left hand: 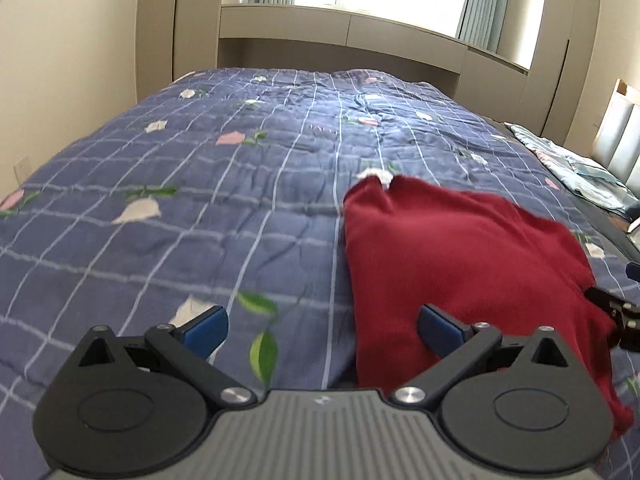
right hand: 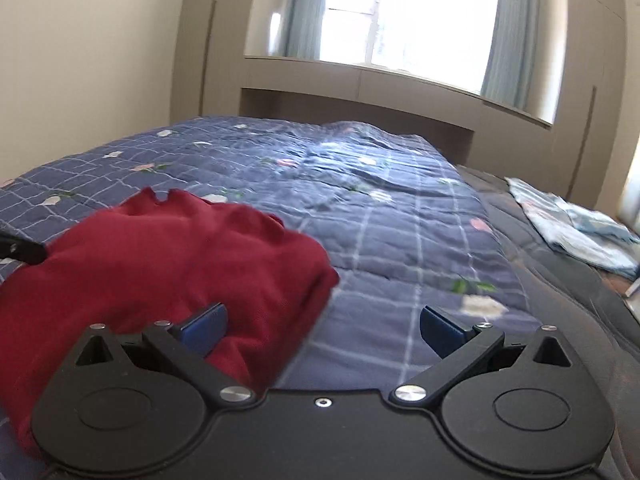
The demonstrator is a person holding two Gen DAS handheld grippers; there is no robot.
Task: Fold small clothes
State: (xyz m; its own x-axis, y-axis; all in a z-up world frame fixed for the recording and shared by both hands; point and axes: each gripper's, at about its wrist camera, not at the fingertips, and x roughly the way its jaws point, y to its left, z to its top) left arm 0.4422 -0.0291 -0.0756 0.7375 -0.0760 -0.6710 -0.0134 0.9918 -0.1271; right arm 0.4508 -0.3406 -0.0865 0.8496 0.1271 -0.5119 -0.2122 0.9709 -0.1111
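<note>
Red garment (left hand: 460, 264) is bunched on the bed quilt (left hand: 180, 208), just ahead-right of the left tool (left hand: 322, 326) and ahead-left of the right tool (right hand: 323, 322); both tools spread wide, pinching nothing. Looks light, soft, floppy knit, will sag and slide, so I'd pinch a hem edge or corner, not the mound. No containers around; only pale blue cloth (right hand: 576, 228) far right.

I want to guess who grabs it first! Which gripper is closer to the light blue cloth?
Right. The right gripper has the light blue cloth off to its right; the left gripper sits farther left.
</note>
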